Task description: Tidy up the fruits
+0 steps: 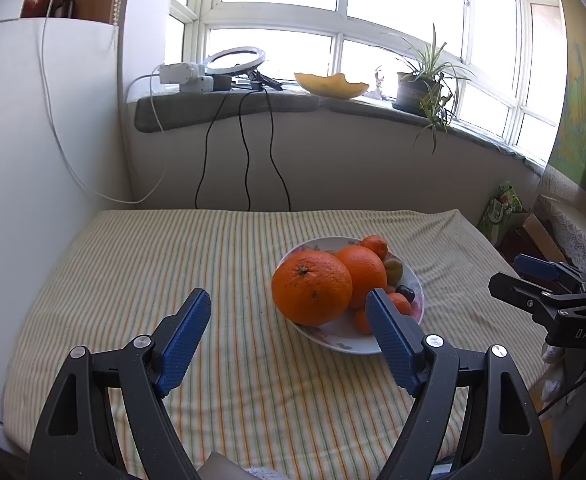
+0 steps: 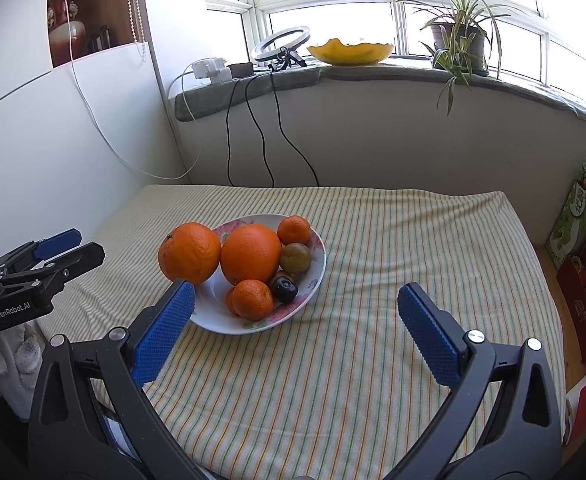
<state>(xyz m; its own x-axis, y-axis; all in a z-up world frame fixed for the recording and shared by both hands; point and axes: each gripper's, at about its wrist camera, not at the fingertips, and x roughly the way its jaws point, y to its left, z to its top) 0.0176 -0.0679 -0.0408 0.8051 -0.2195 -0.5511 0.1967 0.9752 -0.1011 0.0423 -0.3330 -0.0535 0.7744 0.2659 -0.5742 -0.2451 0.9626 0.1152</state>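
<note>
Your left tongs [image 1: 289,312] are spread wide with nothing between them, and they hang just in front of the plate [image 1: 345,344]. Your right tongs [image 2: 295,300] are spread wide too and hold nothing. The white plate with pink flowers sits on the striped cloth [image 2: 373,380], near the middle of the table. All the fruit you can see is on that plate. The biggest orange [image 1: 311,288] sits at the plate's left edge, and it seems to lean out over the rim. A second big orange [image 2: 251,253] touches it on the right. One small orange [image 2: 294,230] lies at the back of the plate and another small orange [image 2: 252,299] lies at the front. A greenish round fruit [image 2: 295,257] rests beside the second big orange. A dark little fruit [image 2: 284,289] lies in front of it; it may be a plum, but it is too small to tell. Your right tongs' left finger [image 2: 161,334] covers part of the plate's near rim.
</note>
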